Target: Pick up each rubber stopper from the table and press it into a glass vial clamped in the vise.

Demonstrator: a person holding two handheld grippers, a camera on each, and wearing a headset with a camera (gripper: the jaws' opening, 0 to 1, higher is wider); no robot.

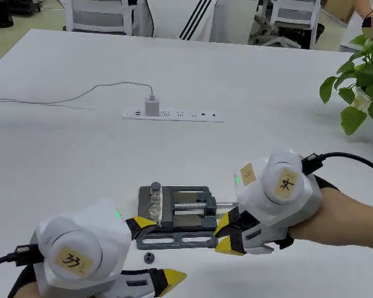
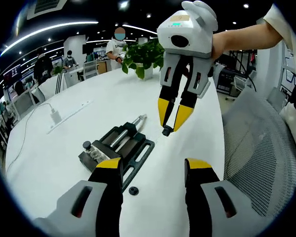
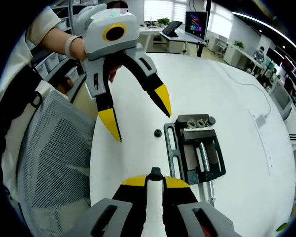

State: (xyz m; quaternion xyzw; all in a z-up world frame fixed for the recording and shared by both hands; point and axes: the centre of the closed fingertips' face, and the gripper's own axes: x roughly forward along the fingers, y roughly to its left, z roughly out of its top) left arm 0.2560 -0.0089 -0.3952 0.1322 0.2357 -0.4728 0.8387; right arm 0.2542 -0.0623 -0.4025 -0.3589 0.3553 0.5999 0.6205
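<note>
Lower centre, right gripper (image 3: pixel 155 179) pinches a small dark stopper (image 3: pixel 155 172); left gripper (image 2: pixel 153 165) gapes wide. White table (image 1: pixel 81 143) under bright ceiling lights (image 2: pixel 79 23).

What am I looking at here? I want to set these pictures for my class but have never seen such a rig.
A person holds a two-jaw gripper with yellow tips in each hand; there is no robot arm. One picture comes from a camera on the person's head. The other two come from cameras riding on each gripper, looking along its jaws. On the white table stands a small vise clamping glass vials; one seems already stoppered. A loose stopper lies beside the vise, and a power strip sits farther back. The right gripper pinches a second stopper. The left gripper is open, holding nothing.
</note>
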